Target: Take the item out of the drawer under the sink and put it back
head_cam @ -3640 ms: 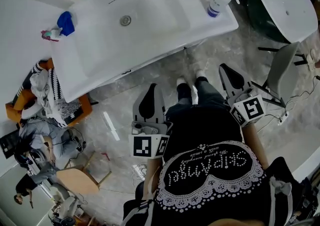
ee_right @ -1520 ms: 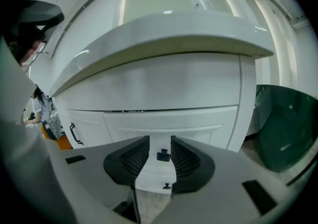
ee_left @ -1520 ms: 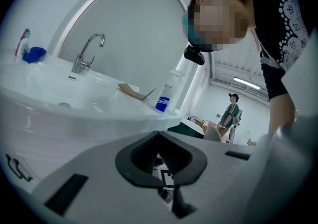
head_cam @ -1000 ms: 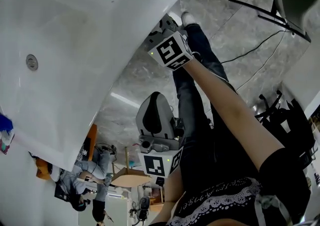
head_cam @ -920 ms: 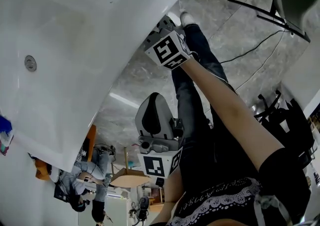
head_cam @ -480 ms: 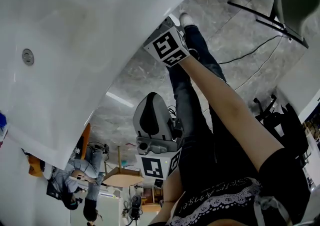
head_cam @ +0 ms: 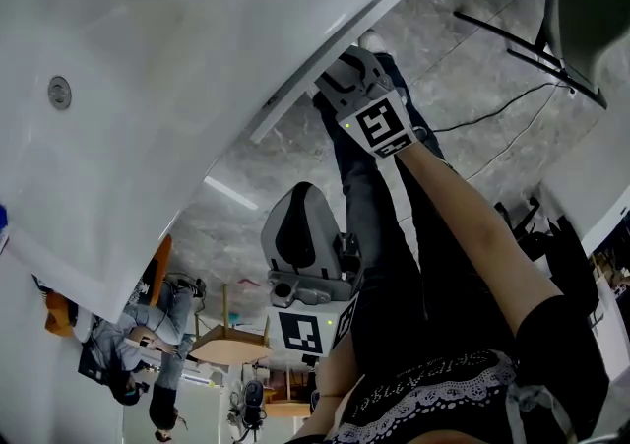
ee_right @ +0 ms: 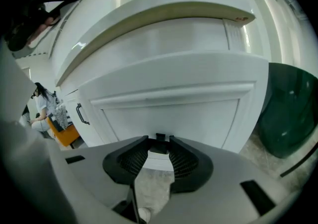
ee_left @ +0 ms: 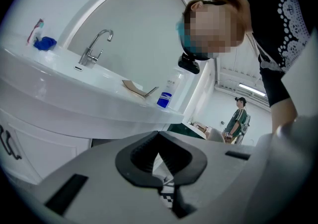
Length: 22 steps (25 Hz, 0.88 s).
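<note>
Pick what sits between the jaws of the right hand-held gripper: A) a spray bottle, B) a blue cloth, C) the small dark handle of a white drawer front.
C: the right gripper view shows the small dark handle of the white drawer front between the jaws of the right hand-held gripper, which have just been opening.

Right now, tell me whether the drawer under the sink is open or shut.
Partly open: in the head view the drawer front juts out past the sink rim.

No readable text or labels
</note>
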Tool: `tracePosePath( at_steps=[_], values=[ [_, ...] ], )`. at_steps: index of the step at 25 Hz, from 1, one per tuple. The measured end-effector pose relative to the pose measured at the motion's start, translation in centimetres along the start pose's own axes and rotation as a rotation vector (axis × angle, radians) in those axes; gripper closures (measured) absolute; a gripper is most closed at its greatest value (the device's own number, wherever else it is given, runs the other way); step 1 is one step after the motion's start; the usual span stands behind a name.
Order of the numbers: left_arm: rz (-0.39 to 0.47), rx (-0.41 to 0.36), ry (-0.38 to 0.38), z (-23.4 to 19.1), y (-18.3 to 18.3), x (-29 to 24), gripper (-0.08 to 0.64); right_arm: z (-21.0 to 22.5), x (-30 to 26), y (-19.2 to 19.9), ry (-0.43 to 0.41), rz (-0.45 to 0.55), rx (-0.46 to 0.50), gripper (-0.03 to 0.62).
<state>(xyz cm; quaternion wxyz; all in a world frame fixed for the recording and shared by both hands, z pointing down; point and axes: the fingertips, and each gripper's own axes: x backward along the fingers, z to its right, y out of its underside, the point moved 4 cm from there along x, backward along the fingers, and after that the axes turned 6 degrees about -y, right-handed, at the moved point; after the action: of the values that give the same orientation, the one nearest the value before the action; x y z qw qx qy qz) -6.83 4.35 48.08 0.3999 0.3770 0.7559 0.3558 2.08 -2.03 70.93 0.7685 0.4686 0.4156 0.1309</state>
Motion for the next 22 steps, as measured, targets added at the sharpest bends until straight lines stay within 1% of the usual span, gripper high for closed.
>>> tracePosePath(
  at_steps=[2, 5, 9, 12, 17, 22],
  values=[
    [0.004, -0.001, 0.002, 0.4, 0.1, 0.1, 0.557, -0.4, 1.4, 1.0, -0.018, -0.011, 0.001, 0.457],
    [0.014, 0.004, 0.010, 0.4, 0.0, 0.9, 0.557, -1.1, 1.9, 1.0, -0.031, -0.013, 0.008, 0.459],
    [0.006, 0.002, 0.015, 0.1, -0.3, 2.1, 0.556, -2.2, 2.0, 0.7, -0.001, 0.007, -0.020, 0.460],
    [0.003, 0.017, 0.021, 0.6, -0.4, 2.3, 0.556, -2.4, 2.4, 0.8, 0.024, 0.022, -0.037, 0.462],
    [0.006, 0.031, 0.024, 0.6, -0.6, 2.0, 0.556, -2.3, 2.2, 0.8, 0.016, 0.019, -0.039, 0.462],
    [0.010, 0.020, 0.029, 1.3, -0.5, 2.3, 0.556, -2.4, 3.1, 1.3, 0.014, 0.022, -0.053, 0.462]
  ],
)
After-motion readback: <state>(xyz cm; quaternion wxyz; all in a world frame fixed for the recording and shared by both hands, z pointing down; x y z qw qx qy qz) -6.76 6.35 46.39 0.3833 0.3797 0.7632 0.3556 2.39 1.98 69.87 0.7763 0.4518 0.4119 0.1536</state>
